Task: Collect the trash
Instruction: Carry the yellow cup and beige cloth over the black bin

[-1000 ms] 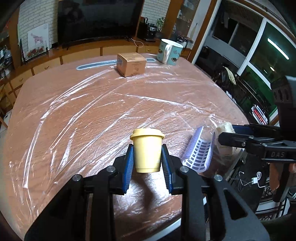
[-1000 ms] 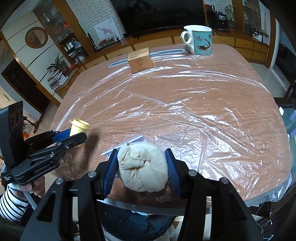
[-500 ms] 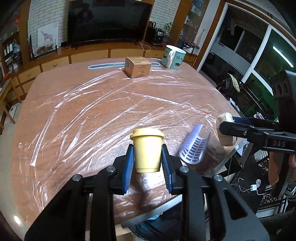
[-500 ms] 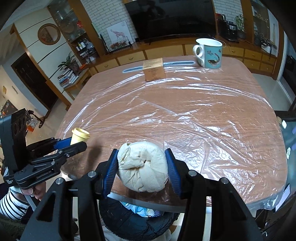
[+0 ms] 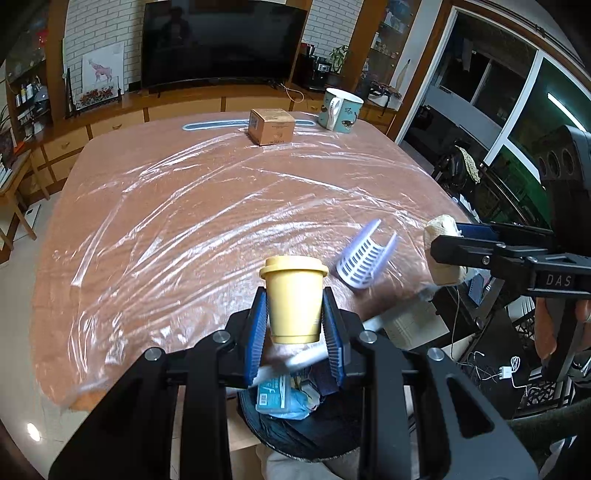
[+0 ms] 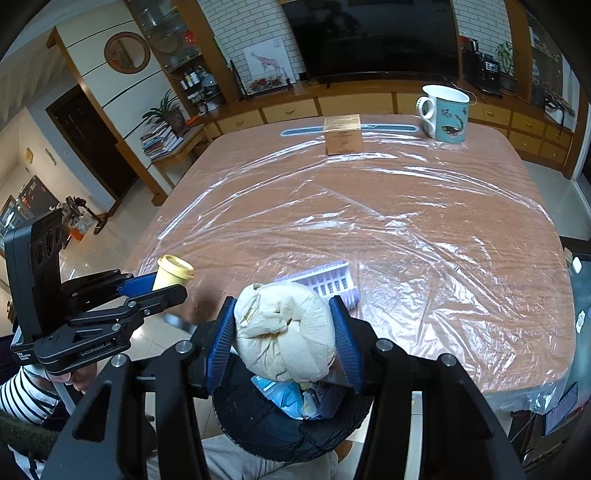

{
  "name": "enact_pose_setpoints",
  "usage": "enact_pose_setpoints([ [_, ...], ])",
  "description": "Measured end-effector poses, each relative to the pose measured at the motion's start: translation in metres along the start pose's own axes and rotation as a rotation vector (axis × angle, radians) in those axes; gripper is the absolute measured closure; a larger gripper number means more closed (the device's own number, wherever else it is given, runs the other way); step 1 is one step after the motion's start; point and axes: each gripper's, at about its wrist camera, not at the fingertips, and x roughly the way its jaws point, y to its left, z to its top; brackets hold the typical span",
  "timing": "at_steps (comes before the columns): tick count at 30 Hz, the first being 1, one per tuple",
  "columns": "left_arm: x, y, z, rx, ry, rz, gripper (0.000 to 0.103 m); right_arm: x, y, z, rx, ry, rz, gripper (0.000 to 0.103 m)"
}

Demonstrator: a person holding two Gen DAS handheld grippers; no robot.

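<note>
Our left gripper [image 5: 295, 325] is clamped on the yellow cup [image 5: 293, 301]. Our right gripper [image 6: 284, 332] squeezes the paper wad [image 6: 284, 332] above the black bin [image 6: 266, 421].

A white brick wall [image 5: 92, 33] stands at the far end of the room, with a large dark television [image 5: 221, 40] mounted above a long run of low wooden cabinets [image 6: 354, 105]. A framed giraffe picture [image 6: 267, 66] leans there. To one side are wooden shelves [image 6: 173, 55] with bottles, a dark doorway [image 6: 92, 144] and pale floor tiles [image 6: 122, 229]; to the other, big windows [image 5: 517, 110]. The bench [image 6: 369, 206] is brown under clear plastic sheeting.
</note>
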Motion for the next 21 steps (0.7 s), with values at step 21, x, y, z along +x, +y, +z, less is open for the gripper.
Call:
enact_pose_setpoints([
  [21,-0.016,-0.032,-0.049,0.014,0.066,-0.011,0.072,-0.014,0.013,-0.048,-0.025,0.061,0.05,0.053],
])
